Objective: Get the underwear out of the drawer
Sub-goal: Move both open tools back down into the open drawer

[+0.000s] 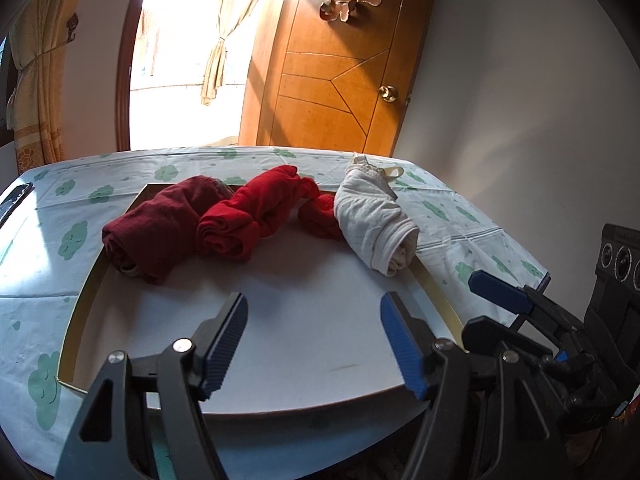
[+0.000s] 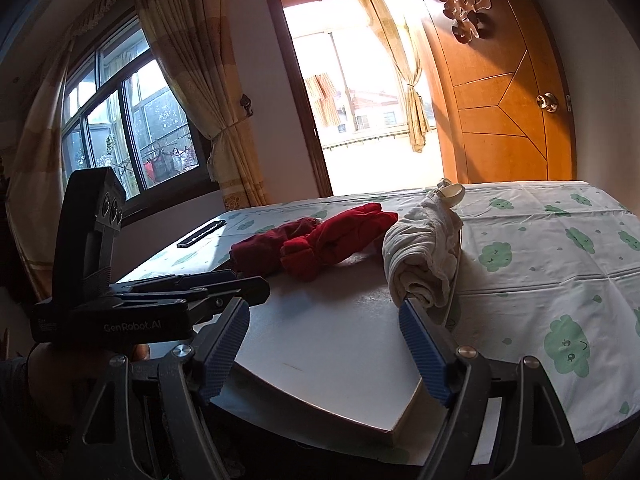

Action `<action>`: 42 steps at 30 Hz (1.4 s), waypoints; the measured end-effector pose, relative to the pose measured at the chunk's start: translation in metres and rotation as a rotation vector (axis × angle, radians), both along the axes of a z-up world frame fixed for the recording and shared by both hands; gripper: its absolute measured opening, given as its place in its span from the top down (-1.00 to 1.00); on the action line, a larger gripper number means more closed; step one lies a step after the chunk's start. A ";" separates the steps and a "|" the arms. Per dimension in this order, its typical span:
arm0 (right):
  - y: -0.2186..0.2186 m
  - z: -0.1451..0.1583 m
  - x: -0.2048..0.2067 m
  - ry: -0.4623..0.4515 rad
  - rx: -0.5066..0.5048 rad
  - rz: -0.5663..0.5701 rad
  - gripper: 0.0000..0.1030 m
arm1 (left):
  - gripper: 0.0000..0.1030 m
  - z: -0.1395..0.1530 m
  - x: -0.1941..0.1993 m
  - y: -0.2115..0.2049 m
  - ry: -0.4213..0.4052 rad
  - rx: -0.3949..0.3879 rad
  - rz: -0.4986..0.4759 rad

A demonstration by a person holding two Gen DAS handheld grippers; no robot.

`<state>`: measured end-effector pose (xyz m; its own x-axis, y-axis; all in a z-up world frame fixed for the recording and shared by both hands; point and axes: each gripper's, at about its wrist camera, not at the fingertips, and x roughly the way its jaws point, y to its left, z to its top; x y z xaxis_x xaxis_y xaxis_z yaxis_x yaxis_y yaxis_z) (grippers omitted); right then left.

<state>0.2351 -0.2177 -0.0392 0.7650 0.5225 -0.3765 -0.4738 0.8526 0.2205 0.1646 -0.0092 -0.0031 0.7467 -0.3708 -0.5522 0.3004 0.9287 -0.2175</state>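
1. Three rolled pieces of underwear are lying in a shallow, open white drawer point(image 1: 280, 320) that is sitting on a table under a cloud-print cloth point(image 1: 60, 216).
2. The dark maroon roll point(image 1: 160, 224) is resting at the drawer's left side, a tight tube of matte knit with its spiral end facing the camera.
3. The bright red roll point(image 1: 256, 216) is lying just beside it and touching it, thicker and looser, its folds bulging and a smaller red lump trailing off toward the right.
4. The cream-white roll point(image 1: 376, 220) is leaning over the drawer's right rim; its fabric is showing fine dimples, a ribbed white hem at the near end and a pale strap loop at the far end.
5. The drawer's floor is looking smooth and flat, with thin yellowish side walls.
6. The left gripper point(image 1: 316, 344) is hovering over the drawer's near part, its ridged blue pads standing apart with nothing between them.
7. The right gripper point(image 2: 332, 348) is also gaping with nothing between its pads; in its own view the right pad's tip is lining up with the near end of the cream roll, though I cannot tell whether they are touching.
8. A wooden door point(image 1: 344, 72) with a round brass knob and pale curtains are standing behind the table.
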 end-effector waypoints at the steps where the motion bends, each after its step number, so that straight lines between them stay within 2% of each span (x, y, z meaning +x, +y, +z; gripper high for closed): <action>1: 0.001 -0.001 -0.004 -0.003 -0.002 0.007 -0.54 | -0.35 -0.001 -0.004 0.001 -0.001 0.003 -0.004; 11: 0.017 -0.017 -0.044 -0.010 -0.066 0.079 -0.54 | -0.37 -0.019 -0.040 0.016 0.016 0.040 -0.012; 17: 0.027 -0.027 -0.060 0.016 -0.057 0.127 -0.55 | -0.37 -0.032 -0.062 0.029 0.038 0.058 -0.004; 23: 0.026 -0.032 -0.076 0.001 -0.069 0.120 -0.55 | -0.38 -0.050 -0.084 0.043 0.058 0.080 0.001; 26: 0.025 -0.034 -0.085 -0.004 -0.069 0.111 -0.55 | -0.43 -0.054 -0.095 0.046 0.039 0.145 0.013; 31: 0.030 -0.040 -0.097 -0.009 -0.085 0.108 -0.55 | -0.43 -0.060 -0.108 0.056 0.046 0.164 0.018; 42: 0.029 -0.057 -0.109 0.044 -0.053 0.117 -0.56 | -0.43 -0.095 -0.108 0.058 0.162 0.320 -0.065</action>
